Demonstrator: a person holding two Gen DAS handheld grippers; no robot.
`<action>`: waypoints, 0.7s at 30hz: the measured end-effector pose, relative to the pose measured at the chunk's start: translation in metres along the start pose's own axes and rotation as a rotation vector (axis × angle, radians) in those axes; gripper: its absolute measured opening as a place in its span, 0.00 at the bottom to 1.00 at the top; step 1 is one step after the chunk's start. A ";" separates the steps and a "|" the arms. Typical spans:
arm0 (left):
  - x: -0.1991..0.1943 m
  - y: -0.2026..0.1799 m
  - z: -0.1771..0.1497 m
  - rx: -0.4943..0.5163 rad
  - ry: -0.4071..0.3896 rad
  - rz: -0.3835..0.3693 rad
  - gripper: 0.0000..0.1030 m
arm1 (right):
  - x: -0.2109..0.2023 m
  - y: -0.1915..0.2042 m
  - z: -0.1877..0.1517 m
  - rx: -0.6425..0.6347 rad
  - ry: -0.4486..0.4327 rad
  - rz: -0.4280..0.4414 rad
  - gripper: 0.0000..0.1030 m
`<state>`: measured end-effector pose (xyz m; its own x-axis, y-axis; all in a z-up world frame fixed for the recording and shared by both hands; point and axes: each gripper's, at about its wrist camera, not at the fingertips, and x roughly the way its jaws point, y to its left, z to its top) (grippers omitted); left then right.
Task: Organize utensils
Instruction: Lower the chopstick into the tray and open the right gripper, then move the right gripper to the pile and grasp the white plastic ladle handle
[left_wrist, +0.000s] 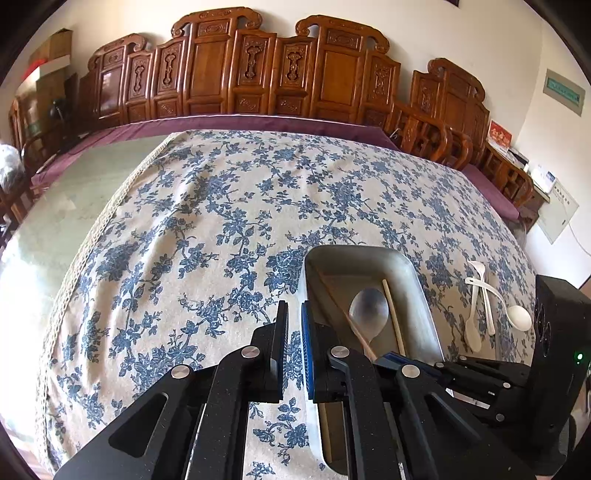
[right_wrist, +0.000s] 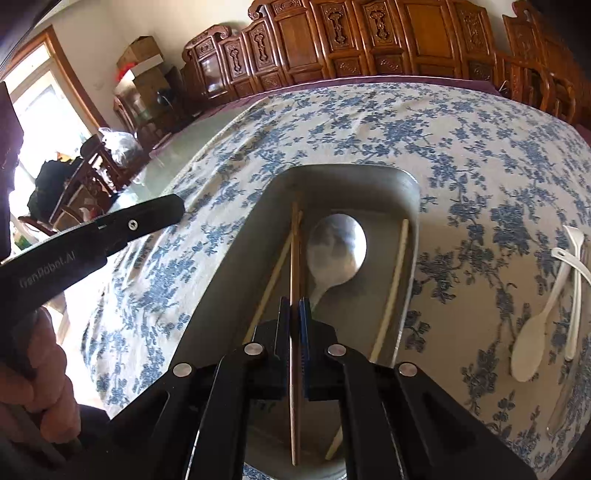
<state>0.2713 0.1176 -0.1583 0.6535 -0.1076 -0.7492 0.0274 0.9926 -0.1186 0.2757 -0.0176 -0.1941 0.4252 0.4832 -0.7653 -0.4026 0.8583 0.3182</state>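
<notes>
- So, the pair of brown chopsticks (right_wrist: 294, 258) sits right in the right gripper (right_wrist: 294, 310), running straight up the middle of the right wrist frame. Its jaws are pinched tight on them with basically no gap, the sticks passing between the pads and poking out ahead over the tray.
- Those chopsticks hang over the metal tray (right_wrist: 384, 177), which fills the center of that frame. Their tips reach toward its far end.
- Inside the tray: a metal spoon (right_wrist: 334, 251) just right of the held sticks, bowl pointing away, one pale chopstick (right_wrist: 391, 295) along the tray's right wall, and another pale stick (right_wrist: 271, 280) slanting at the left of the held pair.
- Over at the right edge of the frame, two white spoons (right_wrist: 543, 317) lie crossed on the blue floral tablecloth (right_wrist: 369, 122), well apart from the tray.
- Left gripper (left_wrist: 294, 314) is at lower center of the left wrist frame, jaws only a narrow slit apart with nothing between them, over the cloth just left of the tray's edge.
- Carved wooden chairs (left_wrist: 258, 70) line the top of both frames.
</notes>
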 end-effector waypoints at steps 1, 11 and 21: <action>0.000 -0.001 0.000 0.003 0.000 -0.001 0.06 | -0.001 0.001 0.000 -0.011 -0.005 -0.003 0.09; 0.000 -0.025 0.003 0.004 -0.009 -0.061 0.06 | -0.062 -0.032 -0.001 -0.094 -0.088 -0.087 0.09; 0.001 -0.070 -0.001 0.069 -0.013 -0.121 0.06 | -0.119 -0.140 0.003 -0.063 -0.108 -0.285 0.09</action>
<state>0.2698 0.0481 -0.1514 0.6522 -0.2267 -0.7234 0.1588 0.9739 -0.1621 0.2844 -0.1949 -0.1461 0.6102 0.2431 -0.7541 -0.3026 0.9511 0.0618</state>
